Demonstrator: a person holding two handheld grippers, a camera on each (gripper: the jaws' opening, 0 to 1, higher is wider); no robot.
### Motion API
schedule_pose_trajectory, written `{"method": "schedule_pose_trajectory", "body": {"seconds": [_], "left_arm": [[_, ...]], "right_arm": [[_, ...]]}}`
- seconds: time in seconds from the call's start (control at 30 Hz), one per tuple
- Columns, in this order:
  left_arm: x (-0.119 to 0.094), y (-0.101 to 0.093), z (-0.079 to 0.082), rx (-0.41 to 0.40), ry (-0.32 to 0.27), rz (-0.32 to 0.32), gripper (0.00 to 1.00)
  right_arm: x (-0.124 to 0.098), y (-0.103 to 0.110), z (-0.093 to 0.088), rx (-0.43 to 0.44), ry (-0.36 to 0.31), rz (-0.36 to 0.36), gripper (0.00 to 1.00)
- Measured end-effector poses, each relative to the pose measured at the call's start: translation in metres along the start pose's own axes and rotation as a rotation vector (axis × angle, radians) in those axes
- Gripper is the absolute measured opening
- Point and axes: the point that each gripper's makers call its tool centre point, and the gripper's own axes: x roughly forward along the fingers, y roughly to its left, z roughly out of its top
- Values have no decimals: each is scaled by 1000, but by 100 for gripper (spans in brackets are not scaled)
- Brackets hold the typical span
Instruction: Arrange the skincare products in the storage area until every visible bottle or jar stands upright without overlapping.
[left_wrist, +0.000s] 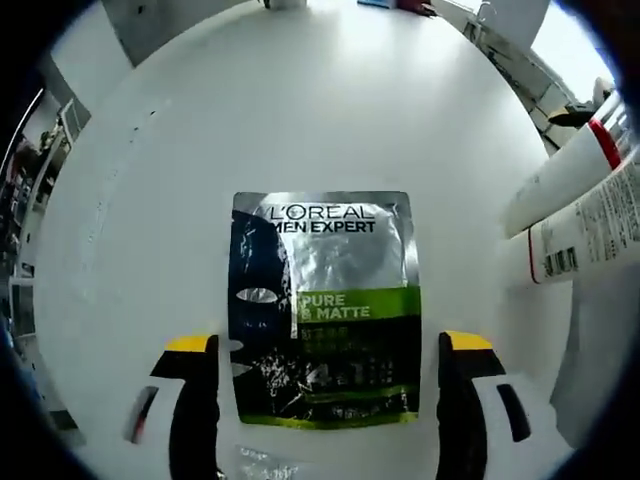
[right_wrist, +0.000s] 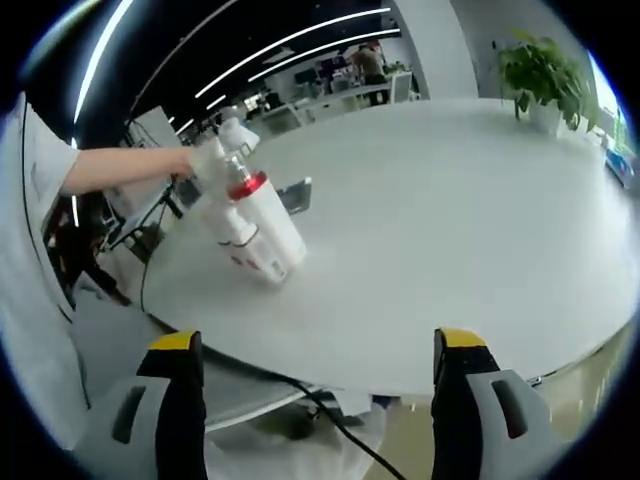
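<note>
Bottles (right_wrist: 262, 232) left of right gripper (right_wrist: 315, 385)

My left gripper (left_wrist: 332, 375) is spread wide, jaws pointing forward, nothing between them. My right gripper (right_wrist: 318, 375) is also spread wide, nothing gripped. In the right gripper view my bare forearm (right_wrist: 125, 168) reaches across from the left, short white sleeve (right_wrist: 35, 170) above it.

You see a L'Oréal Men Expert face-mask sachet (left_wrist: 325, 310) lying flat on the white table (left_wrist: 300, 120), print up. Two white bottles (left_wrist: 580, 200) with red bands lie tilted, touching side by side near the table's edge.
</note>
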Motion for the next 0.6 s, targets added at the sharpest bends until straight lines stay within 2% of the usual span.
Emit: {"method": "schedule_pose_trajectory", "body": {"seconds": [0.07,0.13,0.17,0.3,0.53,0.57,0.6], "left_arm": [[-3,2,4,11,-5,23,94],[-3,0,3,7,-6,14,92],[-3,-1,3,11,-11,11,89],[-10,-3,5,35,-25,2,66],[-10,-11,3,46,-15,-2,55],[-12,-11,2,48,-15,-5,49],[-13,-12,1,49,-17,-13,32]], "right_arm": [[0,-1,0,-1,0,-1,95],[-2,-3,-1,-3,0,-4,95],[-2,-3,-1,-2,2,-4,94],[-1,-2,-2,-2,9,-1,93],[2,5,5,-24,8,14,93],[2,5,5,-28,8,14,93],[1,6,7,-29,6,14,93]]}}
